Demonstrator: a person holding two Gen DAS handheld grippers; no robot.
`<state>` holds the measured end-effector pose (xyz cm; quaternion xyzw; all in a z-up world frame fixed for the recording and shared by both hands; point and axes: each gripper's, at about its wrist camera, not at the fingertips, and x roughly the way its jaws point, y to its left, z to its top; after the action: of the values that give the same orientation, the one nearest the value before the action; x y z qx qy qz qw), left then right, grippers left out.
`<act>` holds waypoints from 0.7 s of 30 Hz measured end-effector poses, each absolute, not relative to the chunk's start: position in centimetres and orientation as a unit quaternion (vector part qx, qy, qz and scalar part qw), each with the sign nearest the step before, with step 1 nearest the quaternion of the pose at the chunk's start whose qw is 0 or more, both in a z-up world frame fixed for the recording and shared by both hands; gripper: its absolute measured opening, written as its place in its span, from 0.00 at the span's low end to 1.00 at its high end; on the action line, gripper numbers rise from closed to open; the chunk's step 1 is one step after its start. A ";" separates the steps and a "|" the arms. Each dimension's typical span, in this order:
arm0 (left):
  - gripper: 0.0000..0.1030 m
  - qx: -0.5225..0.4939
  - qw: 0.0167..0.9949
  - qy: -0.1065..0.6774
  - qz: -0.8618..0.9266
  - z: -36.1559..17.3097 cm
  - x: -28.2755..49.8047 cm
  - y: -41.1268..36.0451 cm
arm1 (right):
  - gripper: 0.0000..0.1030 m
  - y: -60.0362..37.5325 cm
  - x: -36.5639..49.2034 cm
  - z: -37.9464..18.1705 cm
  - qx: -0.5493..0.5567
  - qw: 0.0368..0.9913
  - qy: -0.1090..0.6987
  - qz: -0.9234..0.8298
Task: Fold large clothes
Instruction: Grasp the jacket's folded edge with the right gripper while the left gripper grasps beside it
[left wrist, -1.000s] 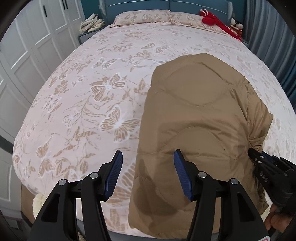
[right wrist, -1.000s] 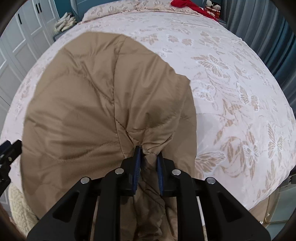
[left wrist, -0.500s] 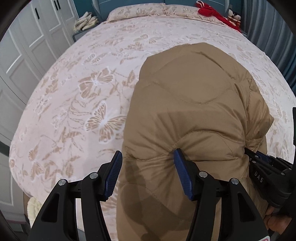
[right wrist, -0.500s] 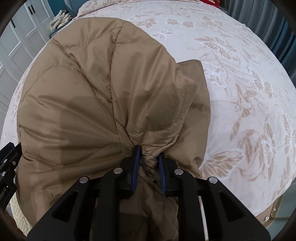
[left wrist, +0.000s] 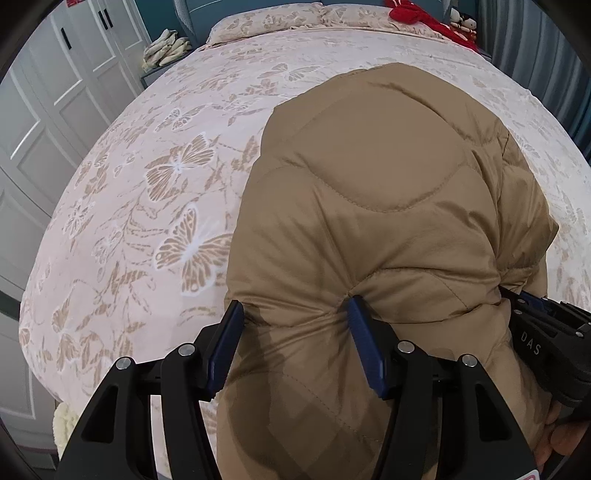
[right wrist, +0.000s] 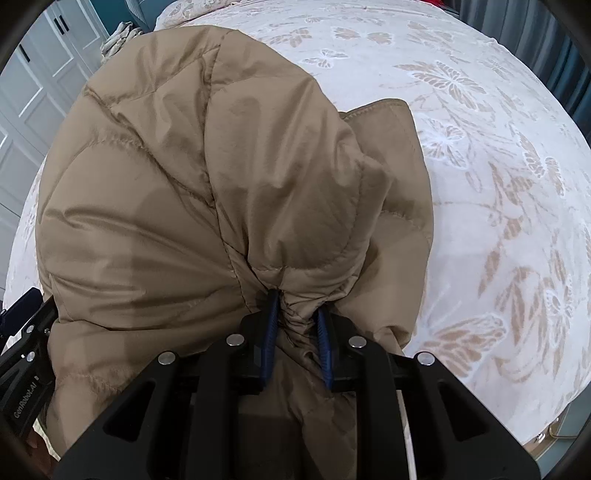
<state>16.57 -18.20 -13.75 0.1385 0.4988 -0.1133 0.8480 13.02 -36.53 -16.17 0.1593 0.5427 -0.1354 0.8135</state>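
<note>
Closest to me, my right fingers [right wrist: 295, 325] are clamped on a bunched gather of the tan quilted jacket [right wrist: 207, 192], the blue pads squeezing a puckered knot of fabric between them, with more of the cloth hanging down over the black frame below. My left fingers [left wrist: 295, 332] stand well apart with the jacket's fold pushed up between them; the right-hand pad presses into a dimple in the quilting, while the left-hand pad sits at the cloth's edge, and I cannot tell whether it touches, so this is no firm pinch. From the left view my right fingers show at the right edge, biting into the same fold of the jacket, with a bit of the hand [left wrist: 565, 435] behind them. Beyond both sets of fingers the jacket billows up as a puffy mound, its stitched curves running across it, and one flap with a sewn hem lies flat on the bedspread [right wrist: 498, 184] to the right. The spread is pale pink with tan butterflies and leaves and covers the whole bed. Farther off lie a matching pillow [left wrist: 266, 20] at the headboard, a red cloth [left wrist: 424, 18] beside it, some folded pale items [left wrist: 166, 48] on a nightstand, white wardrobe doors [left wrist: 55, 92] to the left and dark curtains [left wrist: 546, 44] to the right.
</note>
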 end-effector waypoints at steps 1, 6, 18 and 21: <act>0.55 0.141 0.848 0.498 -0.113 -13.9 16.6 -18.3 | 0.19 -36.6 13.1 -16.2 0.160 0.814 0.542 -0.135; 0.55 0.143 0.848 0.498 -0.111 -14.3 16.8 -18.6 | 0.19 -36.7 13.4 -16.5 0.160 0.815 0.540 -0.137; 0.55 0.152 0.850 0.492 -0.109 -14.8 17.1 -18.8 | 0.19 -36.5 13.1 -16.8 0.159 0.817 0.536 -0.141; 0.56 0.154 0.852 0.488 -0.108 -14.9 16.9 -18.8 | 0.19 -36.6 13.0 -16.8 0.159 0.817 0.536 -0.142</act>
<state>16.94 -18.76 -14.93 0.1545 0.4883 -0.1084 0.8520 13.02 -36.56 -16.85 0.1593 0.5359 -0.1423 0.8168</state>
